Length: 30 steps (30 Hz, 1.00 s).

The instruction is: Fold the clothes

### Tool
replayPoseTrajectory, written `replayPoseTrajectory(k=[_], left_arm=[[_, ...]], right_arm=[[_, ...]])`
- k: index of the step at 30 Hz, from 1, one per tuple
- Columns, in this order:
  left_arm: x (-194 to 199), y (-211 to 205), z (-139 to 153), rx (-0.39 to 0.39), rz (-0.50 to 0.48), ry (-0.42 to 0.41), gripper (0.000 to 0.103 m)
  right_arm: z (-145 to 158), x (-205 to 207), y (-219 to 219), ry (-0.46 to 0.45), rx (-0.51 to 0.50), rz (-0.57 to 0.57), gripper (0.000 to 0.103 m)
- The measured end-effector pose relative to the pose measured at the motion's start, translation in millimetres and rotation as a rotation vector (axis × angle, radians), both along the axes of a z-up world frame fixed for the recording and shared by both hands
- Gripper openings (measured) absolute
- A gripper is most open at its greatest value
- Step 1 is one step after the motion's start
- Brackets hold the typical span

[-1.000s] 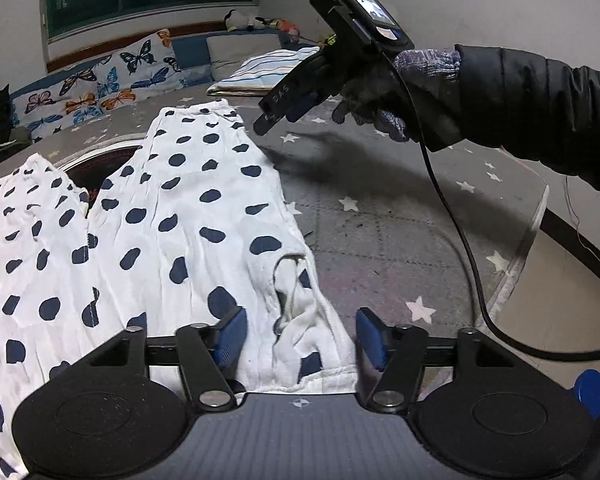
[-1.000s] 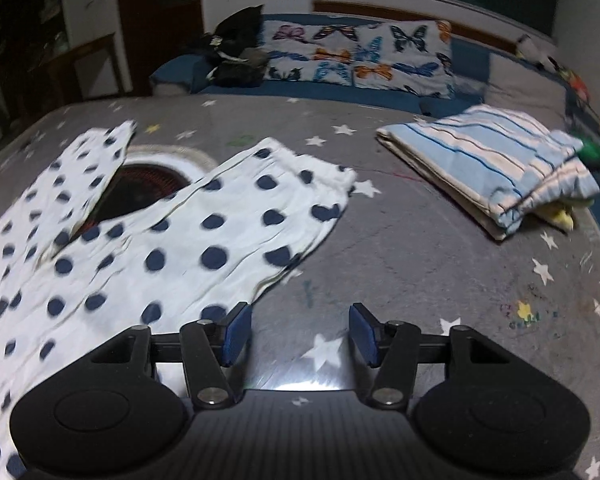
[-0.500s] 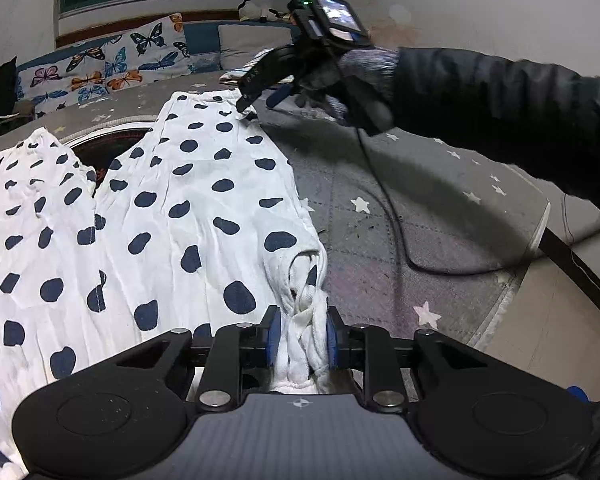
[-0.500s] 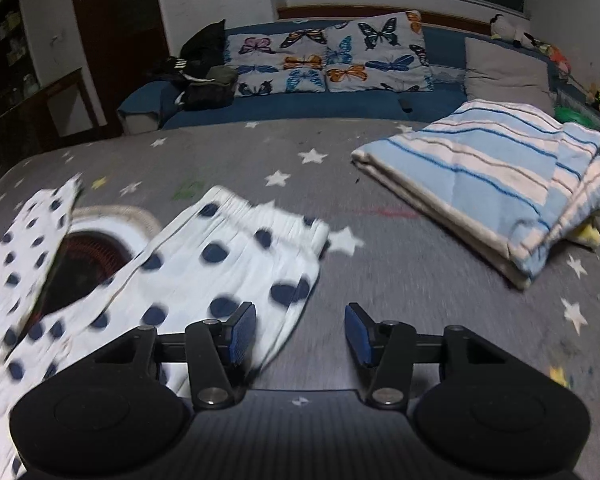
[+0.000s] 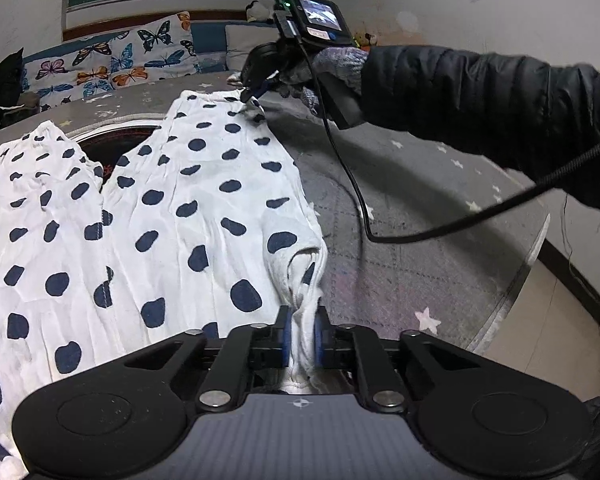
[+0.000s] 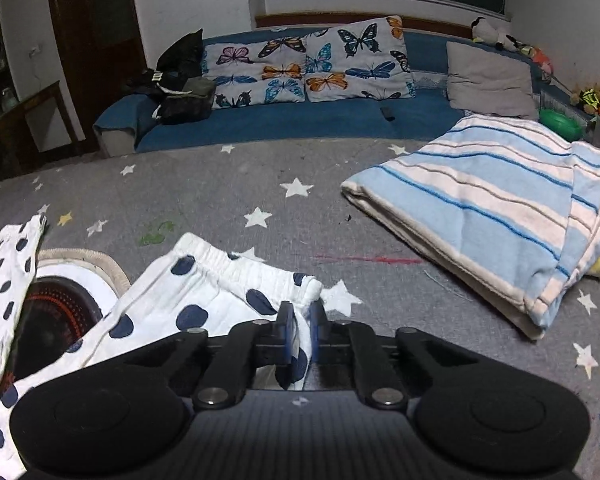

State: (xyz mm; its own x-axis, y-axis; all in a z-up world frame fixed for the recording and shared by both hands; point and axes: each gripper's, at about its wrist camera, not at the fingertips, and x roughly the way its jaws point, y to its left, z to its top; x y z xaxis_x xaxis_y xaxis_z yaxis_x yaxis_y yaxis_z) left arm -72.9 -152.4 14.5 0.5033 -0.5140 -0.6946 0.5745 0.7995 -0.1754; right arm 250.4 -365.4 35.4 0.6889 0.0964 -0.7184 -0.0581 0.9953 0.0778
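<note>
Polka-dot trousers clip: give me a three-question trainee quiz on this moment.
1. True or false: the left gripper is shut on the polka-dot trousers.
2. The right gripper pinches the trousers at: A) a leg cuff B) the middle of a leg C) a pocket.
3. Fill in: the folded item right of the trousers is a striped ____.

Key: 1 true; 2 A; 3 blanket.
</note>
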Motion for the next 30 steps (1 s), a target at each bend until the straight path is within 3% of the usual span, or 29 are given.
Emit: replayPoseTrajectory(k=[9, 18, 24, 30], left_arm=[[2.0, 43.5, 20.3, -0.166, 0.094, 0.033, 0.008], [-13.8, 105.9, 34.2, -0.344, 0.221, 0.044, 0.006], [-23.9, 148.4, 32.6, -0.428, 0.303, 0.048, 0.006], [-31.0, 187.1, 28.3, -0.496, 0.377, 0.06, 0.006]], right_arm=[[50.7, -0.1, 11.4, -0.05, 0.037, -0.023, 0.005], [110.7, 12.2, 87.6, -0.135, 0.038, 0.056, 0.005], [118.4, 32.4, 165.8, -0.154, 0.006, 0.126, 0.005], [100.7, 54.6, 245.0, -0.129, -0.031, 0.195, 0.005]])
